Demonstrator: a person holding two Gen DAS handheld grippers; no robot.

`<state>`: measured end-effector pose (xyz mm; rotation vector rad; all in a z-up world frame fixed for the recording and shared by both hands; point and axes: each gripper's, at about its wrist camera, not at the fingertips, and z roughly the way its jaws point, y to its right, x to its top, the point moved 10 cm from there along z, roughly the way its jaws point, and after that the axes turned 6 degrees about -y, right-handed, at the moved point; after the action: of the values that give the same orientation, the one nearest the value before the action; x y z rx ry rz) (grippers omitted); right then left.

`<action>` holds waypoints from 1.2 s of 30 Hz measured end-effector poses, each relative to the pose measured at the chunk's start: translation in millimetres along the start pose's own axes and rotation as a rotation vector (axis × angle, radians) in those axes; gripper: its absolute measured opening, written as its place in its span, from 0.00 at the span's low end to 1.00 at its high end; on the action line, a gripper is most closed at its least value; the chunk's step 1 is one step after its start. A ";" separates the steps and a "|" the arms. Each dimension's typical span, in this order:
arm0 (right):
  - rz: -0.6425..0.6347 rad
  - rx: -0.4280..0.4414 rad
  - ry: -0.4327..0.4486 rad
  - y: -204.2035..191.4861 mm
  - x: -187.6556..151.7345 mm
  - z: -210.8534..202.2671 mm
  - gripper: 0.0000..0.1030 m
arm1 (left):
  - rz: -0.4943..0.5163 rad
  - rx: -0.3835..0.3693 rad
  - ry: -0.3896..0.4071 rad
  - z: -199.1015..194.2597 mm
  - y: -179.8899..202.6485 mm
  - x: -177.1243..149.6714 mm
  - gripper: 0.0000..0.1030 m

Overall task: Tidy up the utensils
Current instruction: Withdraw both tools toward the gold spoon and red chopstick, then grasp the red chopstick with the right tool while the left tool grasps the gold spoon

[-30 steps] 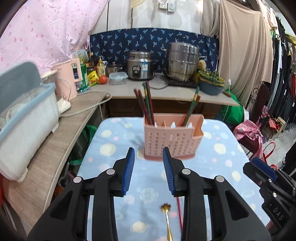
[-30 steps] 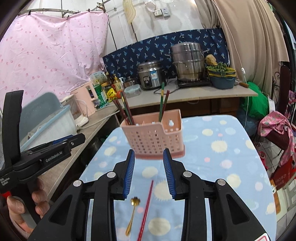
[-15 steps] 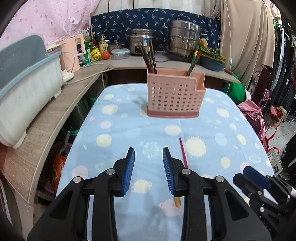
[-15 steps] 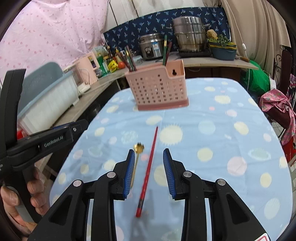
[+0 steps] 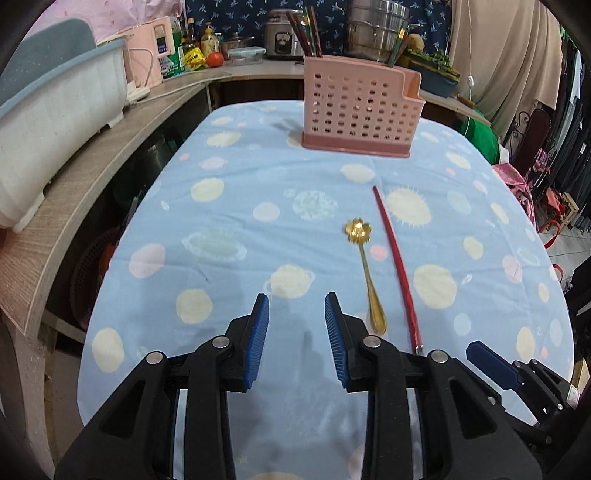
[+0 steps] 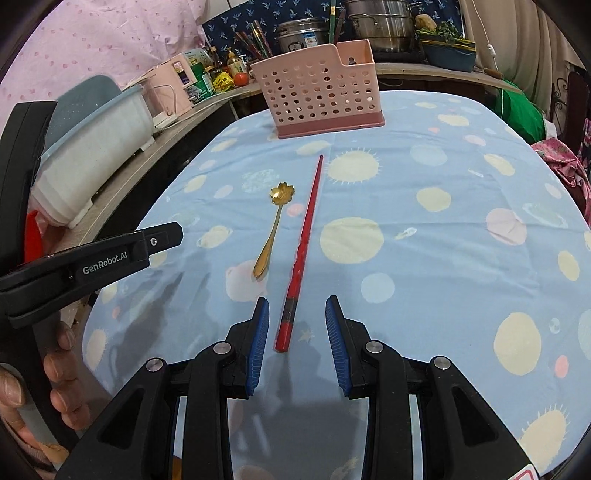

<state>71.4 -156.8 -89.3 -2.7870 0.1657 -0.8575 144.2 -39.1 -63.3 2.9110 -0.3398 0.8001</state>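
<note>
Below, both the left gripper and right gripper hang spread and empty over the red chopstick.

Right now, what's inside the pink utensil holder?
Chopsticks stand upright in the left end of the pink utensil holder, and a few more in the right end. Its perforated walls hide their lower ends and anything lying at the bottom.
</note>
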 end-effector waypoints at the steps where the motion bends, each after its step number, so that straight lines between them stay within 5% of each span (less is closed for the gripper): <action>1: -0.002 -0.001 -0.002 -0.8 -1.5 1.4 0.30 | 0.000 0.002 -0.007 2.0 -0.1 -3.1 0.29; 24: 0.006 -0.019 -0.021 -4.9 -14.0 19.3 0.31 | -0.005 0.014 -0.088 26.5 -8.1 -38.7 0.37; 30: -0.023 -0.045 -0.006 -7.6 -13.7 22.0 0.30 | -0.014 0.017 -0.096 29.7 -9.8 -41.4 0.46; 36: -0.076 -0.117 0.025 -6.7 -14.0 22.9 0.18 | -0.012 0.020 -0.101 31.2 -8.9 -42.6 0.51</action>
<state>73.2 -143.9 -113.7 -2.9091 0.1183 -0.9290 126.1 -27.5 -112.3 2.9759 -0.3241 0.6593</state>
